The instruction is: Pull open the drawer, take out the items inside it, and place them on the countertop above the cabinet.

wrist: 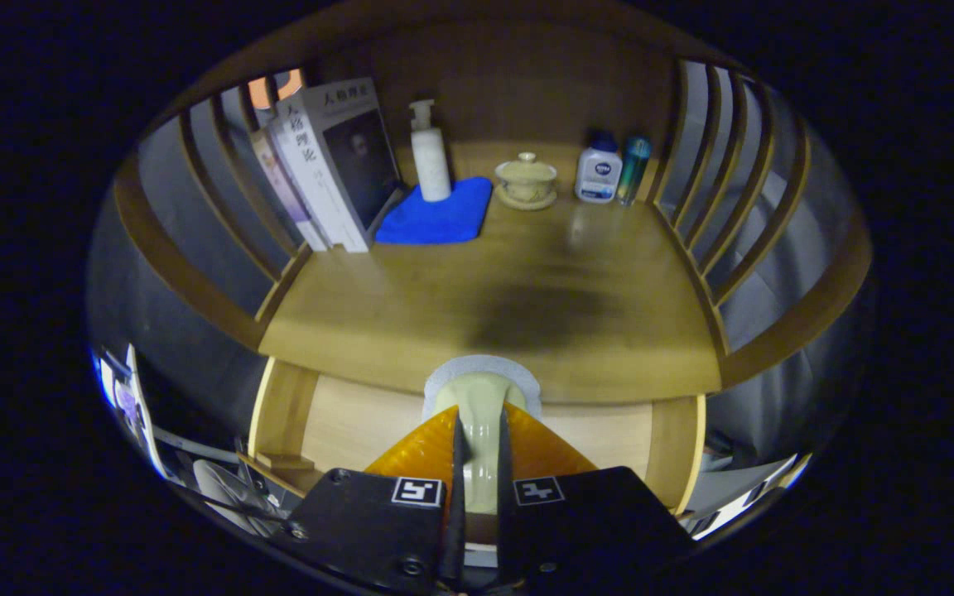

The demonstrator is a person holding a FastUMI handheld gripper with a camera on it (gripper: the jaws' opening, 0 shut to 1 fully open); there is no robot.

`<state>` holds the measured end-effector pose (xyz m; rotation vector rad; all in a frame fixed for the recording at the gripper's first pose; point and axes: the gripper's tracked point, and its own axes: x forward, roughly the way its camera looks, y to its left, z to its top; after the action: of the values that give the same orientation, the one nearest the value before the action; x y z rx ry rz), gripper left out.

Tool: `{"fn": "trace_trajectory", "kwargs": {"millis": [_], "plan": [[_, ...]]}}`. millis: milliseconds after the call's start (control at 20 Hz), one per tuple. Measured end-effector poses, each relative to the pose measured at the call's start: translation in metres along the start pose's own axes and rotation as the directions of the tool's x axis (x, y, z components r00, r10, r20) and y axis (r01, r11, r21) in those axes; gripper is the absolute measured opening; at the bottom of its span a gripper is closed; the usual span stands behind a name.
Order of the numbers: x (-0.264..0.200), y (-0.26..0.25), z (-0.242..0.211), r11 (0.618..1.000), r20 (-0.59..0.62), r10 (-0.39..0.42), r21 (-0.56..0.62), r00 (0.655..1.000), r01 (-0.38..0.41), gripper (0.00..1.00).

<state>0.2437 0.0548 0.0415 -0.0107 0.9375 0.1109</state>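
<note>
Gripper [479, 430] clamped on pale drawer handle [481, 406], just under the surface [527, 306] front edge. Drawer [361, 422] front looks closed; contents hidden. Risk: narrow, smooth handle slips from fingers if pull runs off-axis, or drawer binds.

The desk [527, 290] is seen as smooth, varnished wood with a soft sheen, and its side rails [717, 215] are made of the same wood. A blue cloth [436, 217] looks soft and matt. The pump bottle [430, 157] appears as smooth plastic. The lidded cup [525, 178] looks glazed ceramic. A pale, smooth, matt item [479, 430] is pressed between the jaws.
</note>
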Motion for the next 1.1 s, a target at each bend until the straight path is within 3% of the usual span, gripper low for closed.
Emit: {"fn": "trace_trajectory", "kwargs": {"millis": [550, 750, 1100], "plan": [[0.056, -0.006, 0.087, 0.997, -0.054, -0.053, 0.061, 0.997, 0.056, 0.18], [0.077, -0.013, 0.081, 0.994, -0.112, -0.055, 0.092, 0.992, 0.066, 0.19], [0.089, -0.014, 0.082, 0.995, -0.086, -0.073, 0.064, 0.994, 0.078, 0.21]]}}
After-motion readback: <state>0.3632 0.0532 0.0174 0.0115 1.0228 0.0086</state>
